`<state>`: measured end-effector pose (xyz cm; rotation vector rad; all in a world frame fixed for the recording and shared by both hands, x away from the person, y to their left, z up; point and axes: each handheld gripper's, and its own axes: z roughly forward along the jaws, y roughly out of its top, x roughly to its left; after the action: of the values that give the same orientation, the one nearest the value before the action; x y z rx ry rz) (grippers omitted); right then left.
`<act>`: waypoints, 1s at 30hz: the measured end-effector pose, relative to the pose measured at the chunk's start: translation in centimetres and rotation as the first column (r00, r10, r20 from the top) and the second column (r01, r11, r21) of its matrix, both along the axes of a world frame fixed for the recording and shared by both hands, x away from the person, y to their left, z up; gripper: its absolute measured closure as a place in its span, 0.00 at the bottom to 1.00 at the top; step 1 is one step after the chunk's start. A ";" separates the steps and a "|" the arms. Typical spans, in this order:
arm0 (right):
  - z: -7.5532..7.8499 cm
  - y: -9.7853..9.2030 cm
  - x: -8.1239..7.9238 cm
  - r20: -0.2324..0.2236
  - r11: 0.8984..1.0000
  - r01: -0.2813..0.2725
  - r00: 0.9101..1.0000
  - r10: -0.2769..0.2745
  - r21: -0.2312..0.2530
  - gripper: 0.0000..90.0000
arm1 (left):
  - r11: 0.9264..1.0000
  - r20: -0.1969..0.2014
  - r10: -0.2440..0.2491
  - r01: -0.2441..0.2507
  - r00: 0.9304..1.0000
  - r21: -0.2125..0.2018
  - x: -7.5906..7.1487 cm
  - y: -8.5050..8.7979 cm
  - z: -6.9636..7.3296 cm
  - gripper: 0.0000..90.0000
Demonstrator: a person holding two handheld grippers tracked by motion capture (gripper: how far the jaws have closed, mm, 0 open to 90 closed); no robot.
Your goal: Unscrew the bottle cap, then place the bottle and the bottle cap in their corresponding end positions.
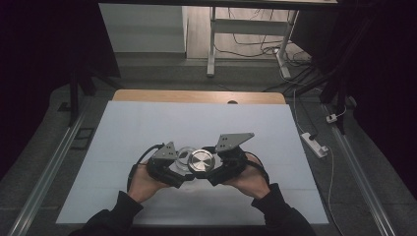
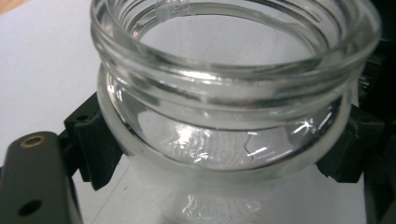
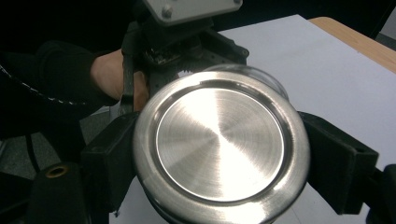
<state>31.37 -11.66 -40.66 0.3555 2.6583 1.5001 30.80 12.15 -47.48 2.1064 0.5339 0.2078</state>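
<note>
Holding on both sides: clamped the left gripper [image 2: 219,154] shut on the clear glass jar [image 2: 224,93], pads pressed to its belly below the threaded neck; clamped the right gripper [image 3: 219,154] shut on the brushed steel lid [image 3: 219,144] by its rim. Held jar and lid low at the near middle of the white mat [image 1: 147,123], with the lid's edge overlapping the jar's open mouth. Could not tell whether lid touched glass, nor whether the jar rested on the mat.

Risked, probably, a cross-thread: brought together at a slant, would likely have bitten crooked and jammed. Risked a slip too, with smooth round glass squeezed at two narrow spots only; might have turned in the pads under any twist, or dropped to the mat. Worked so close together, could also have knocked the gripper bodies before seating the lid.

Elsewhere, found little in the way: wooden table edge [image 1: 196,96] beyond the mat, white desk legs [image 1: 211,49] and loose cables [image 1: 255,46] on the floor behind, a power strip [image 1: 314,143] down at the right, all well apart from the work.
</note>
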 end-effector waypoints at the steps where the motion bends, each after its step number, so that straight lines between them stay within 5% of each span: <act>1: -0.1 0.0 0.0 0.000 1.000 0.001 1.000 -0.001 0.000 0.21 | 1.000 0.000 0.005 -0.005 1.000 -0.001 0.0 0.1 0.0 0.17; 30: -1.2 -0.7 -1.4 0.015 1.000 0.013 1.000 -0.013 -0.006 0.21 | 0.995 0.004 0.098 -0.098 0.995 -0.012 2.4 1.3 -0.1 0.17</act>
<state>30.02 -12.37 -41.81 0.3586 2.6439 1.4843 33.17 13.48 -47.59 2.0700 0.6347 0.2652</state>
